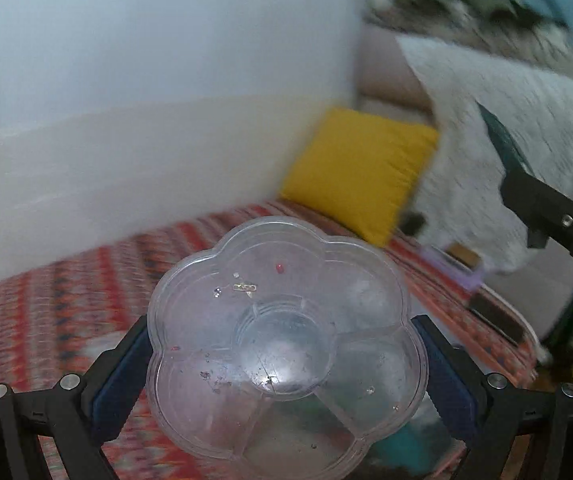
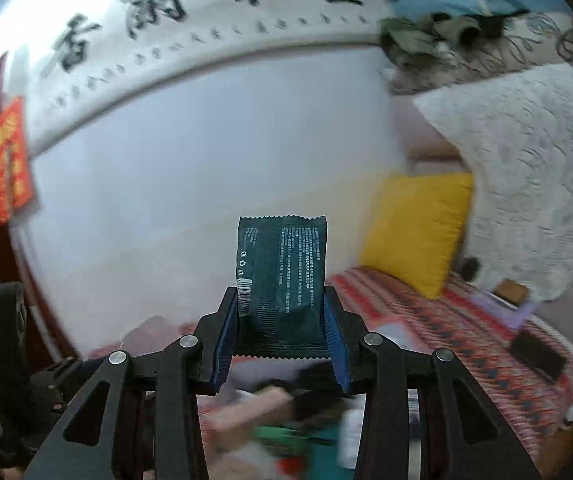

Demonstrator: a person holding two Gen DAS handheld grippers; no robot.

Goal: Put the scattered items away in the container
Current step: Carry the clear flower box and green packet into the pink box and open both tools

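Both grippers loaded, up in the air

Left gripper [image 1: 286, 360] fingers pinch a clear flower-shaped container [image 1: 286, 344], nearly empty; right gripper [image 2: 282, 320] fingers squeeze an upright dark green sachet [image 2: 282, 276], white print showing.

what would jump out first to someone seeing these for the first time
The clear flower-shaped tray fills the lower middle of the left wrist view, clamped in the left gripper. The right gripper holds a dark green sachet upright. A yellow cushion glows behind it.
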